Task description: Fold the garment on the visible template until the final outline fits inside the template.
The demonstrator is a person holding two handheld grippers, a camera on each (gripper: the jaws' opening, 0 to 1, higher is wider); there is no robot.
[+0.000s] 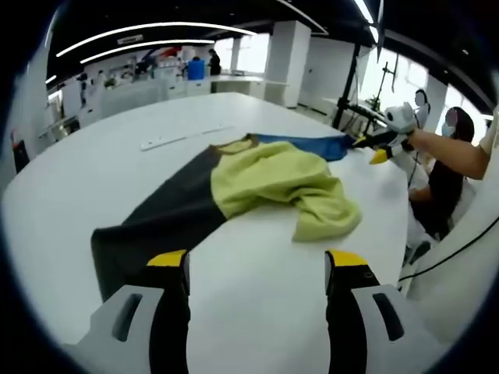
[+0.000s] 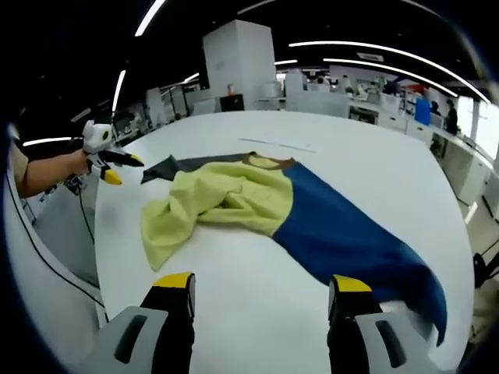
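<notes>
While garment (image 1: 265,183) lies crumpled, both tongs gaping

The left gripper (image 1: 256,269) stands with jaws apart above the white table (image 1: 257,312). Ahead of them lies the garment (image 1: 234,195): dark sleeve nearest, yellow-green bunched middle, blue sleeve farthest, where the right gripper (image 1: 382,144) seemingly touches it.

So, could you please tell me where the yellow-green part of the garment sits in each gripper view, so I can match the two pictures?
Left gripper view: the yellow-green part lies right of centre, beyond the open jaws, with the dark grey sleeve to its left.
Right gripper view: it lies left of centre, with the blue sleeve to its right.
Shared landmark: the brown collar at the garment's far edge.
</notes>
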